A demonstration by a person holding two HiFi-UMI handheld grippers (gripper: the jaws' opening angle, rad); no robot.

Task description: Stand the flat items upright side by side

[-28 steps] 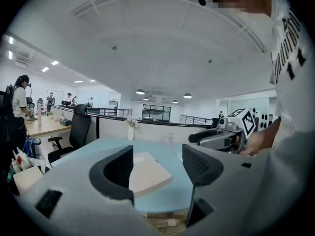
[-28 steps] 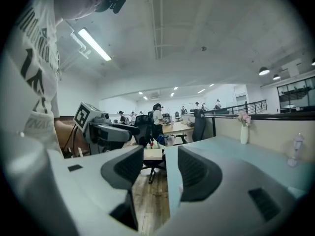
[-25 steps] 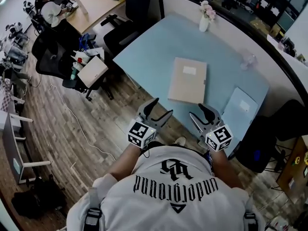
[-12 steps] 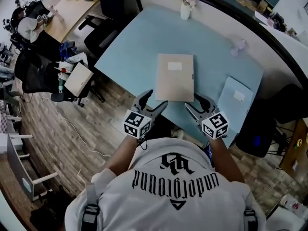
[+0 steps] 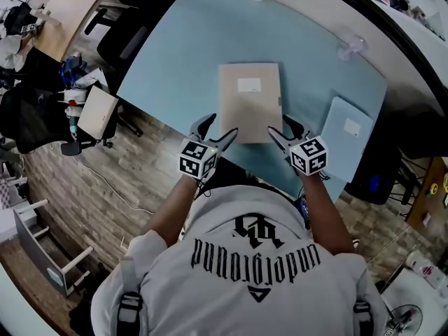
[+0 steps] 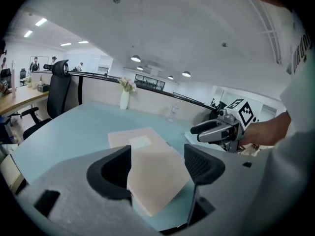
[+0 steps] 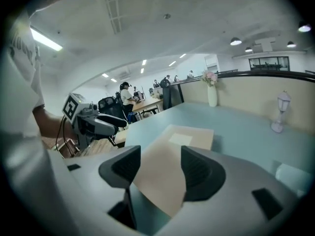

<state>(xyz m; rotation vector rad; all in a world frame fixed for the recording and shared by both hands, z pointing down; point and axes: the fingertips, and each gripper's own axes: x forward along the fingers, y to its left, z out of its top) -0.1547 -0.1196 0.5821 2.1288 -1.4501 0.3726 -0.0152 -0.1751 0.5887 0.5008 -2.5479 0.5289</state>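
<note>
A beige flat file box (image 5: 250, 102) lies flat in the middle of the light blue table (image 5: 175, 61). To its right, near the table's edge, lies a pale blue folder (image 5: 346, 138). My left gripper (image 5: 217, 129) hovers at the box's near left corner and my right gripper (image 5: 283, 129) at its near right corner. Both have just been opening their jaws and stand open. In the left gripper view (image 6: 156, 166) and the right gripper view (image 7: 160, 168) the beige box (image 6: 147, 156) (image 7: 172, 151) shows through the gap, with no pad pressing on it.
At the table's far edge stands a white vase with flowers (image 6: 124, 98) against a low partition. A small clear lamp (image 5: 352, 46) is at the far right. Office chairs (image 5: 115, 40) and a side table with a box (image 5: 96, 112) crowd the floor to the left.
Both grippers have moved forward and down, from over the floor to the beige box's near corners. The head view has shifted forward over the table.
</note>
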